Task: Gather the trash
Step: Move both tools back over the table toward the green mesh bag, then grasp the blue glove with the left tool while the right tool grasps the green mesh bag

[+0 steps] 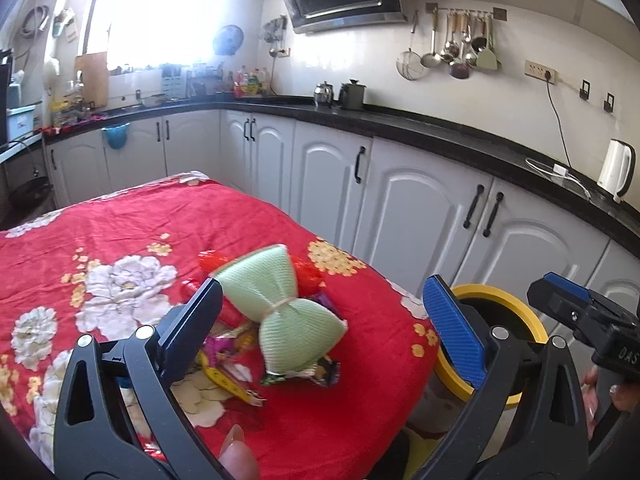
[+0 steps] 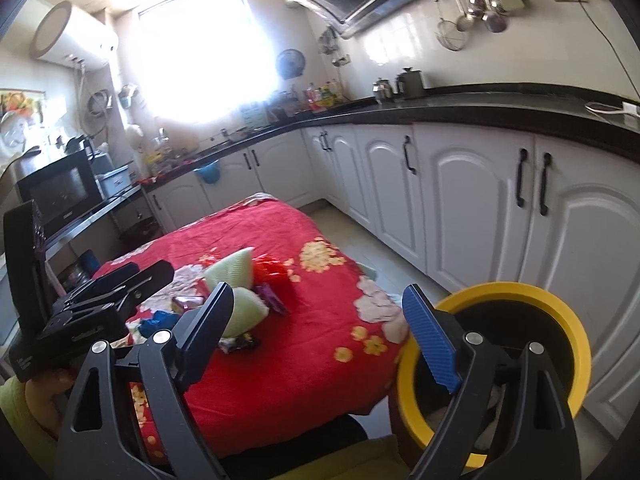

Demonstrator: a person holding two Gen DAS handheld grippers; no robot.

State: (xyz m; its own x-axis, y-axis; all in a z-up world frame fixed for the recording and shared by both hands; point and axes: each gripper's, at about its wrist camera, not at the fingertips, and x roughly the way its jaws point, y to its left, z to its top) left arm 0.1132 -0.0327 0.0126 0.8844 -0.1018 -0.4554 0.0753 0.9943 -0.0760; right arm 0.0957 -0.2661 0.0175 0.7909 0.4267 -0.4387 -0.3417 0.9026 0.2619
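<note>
Centrally, ribbed bow-shaped green sponge (image 1: pixel 286 308) (crinkly wrappers (image 1: pixel 236 364) beneath)

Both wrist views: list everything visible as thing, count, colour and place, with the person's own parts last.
Tablecloth: one, red with flowers, over the table.
Mesh sponge: one, pale green, tied at the middle, on the wrappers.
Wrappers: several, red, purple and yellow, piled mid-table.
Bin: one, yellow rim, beside the table.
Kettle: one, white, on the black counter.
Cabinets: white, under the counter.
Left gripper: open, above the pile.
Right gripper: open, near the bin.
</note>
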